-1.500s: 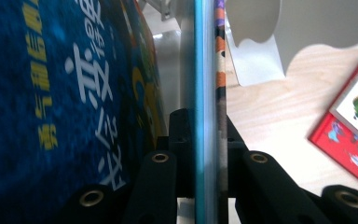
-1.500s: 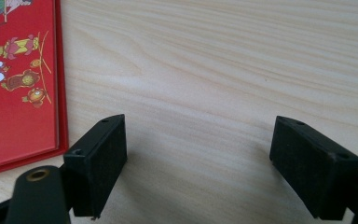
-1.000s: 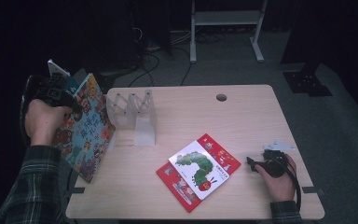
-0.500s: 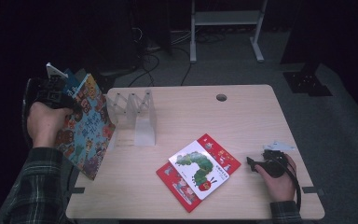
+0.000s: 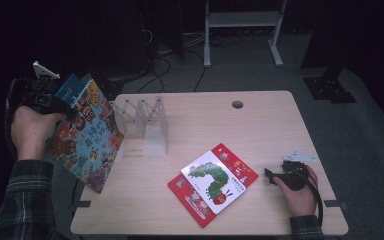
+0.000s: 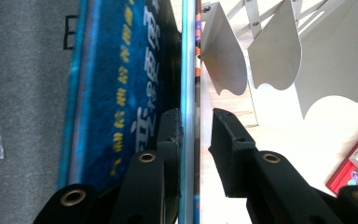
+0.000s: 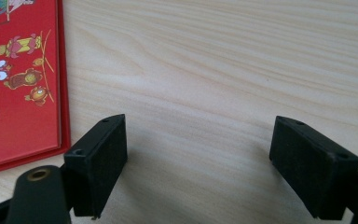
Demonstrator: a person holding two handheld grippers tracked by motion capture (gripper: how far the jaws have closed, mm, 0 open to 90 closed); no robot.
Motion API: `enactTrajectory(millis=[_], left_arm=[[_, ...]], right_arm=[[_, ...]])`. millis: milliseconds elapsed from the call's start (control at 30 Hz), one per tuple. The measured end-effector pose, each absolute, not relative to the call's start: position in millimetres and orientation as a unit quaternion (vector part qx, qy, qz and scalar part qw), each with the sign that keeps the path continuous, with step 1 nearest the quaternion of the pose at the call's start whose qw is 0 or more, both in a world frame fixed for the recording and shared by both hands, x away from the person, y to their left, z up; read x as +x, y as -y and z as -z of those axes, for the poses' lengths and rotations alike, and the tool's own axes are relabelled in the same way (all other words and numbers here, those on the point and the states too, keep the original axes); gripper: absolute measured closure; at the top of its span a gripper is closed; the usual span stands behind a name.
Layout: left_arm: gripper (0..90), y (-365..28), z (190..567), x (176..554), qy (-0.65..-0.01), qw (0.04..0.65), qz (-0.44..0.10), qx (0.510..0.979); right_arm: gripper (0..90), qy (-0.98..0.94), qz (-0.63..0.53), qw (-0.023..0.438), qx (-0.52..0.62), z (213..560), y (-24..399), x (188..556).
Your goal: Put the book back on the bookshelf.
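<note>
Picture book with the bright animal cover hangs off the left edge of the table, tilted, right in front of the left gripper. In the left gripper view the thin book stands between the two black jaws. One jaw touches it, but the other jaw has a small gap beside it. These jaws have just been opening a little, so they are loose around the book now and not squeezing it. A blue book sits just behind the first one, on the far side of the touching jaw. Compared with a second ago, the left hand has gone up a bit and the picture book sits slightly higher and closer to the see-through rack, which stands just past the gripper's tip. The right gripper rests low on the table and has not moved. Its jaws are spread wide with only bare wood between them. A caterpillar book lies on a red book just beside that gripper, and both lie where they were before.
</note>
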State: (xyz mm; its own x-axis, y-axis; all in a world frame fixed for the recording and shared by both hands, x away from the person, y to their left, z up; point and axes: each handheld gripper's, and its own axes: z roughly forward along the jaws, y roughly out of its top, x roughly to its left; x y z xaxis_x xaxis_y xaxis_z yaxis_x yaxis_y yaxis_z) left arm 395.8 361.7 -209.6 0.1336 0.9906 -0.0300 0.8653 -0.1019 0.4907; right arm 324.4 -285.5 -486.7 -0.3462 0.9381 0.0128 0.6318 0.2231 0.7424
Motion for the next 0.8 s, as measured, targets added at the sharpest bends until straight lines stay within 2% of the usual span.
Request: enactTrajectory(millis=[500,800], left_arm=[[75.9,-373.1,194.5,381.6,-0.637,0.218,-0.175,0.718],[86.6,-368.8,195.5,379.3,-0.617,0.222,-0.164,0.737]], right_arm=[[18.0,-0.748,-0.337,0.227,0.525,486.6,285.4,324.4],[18.0,-0.748,-0.337,0.227,0.525,486.6,285.3,324.2]])
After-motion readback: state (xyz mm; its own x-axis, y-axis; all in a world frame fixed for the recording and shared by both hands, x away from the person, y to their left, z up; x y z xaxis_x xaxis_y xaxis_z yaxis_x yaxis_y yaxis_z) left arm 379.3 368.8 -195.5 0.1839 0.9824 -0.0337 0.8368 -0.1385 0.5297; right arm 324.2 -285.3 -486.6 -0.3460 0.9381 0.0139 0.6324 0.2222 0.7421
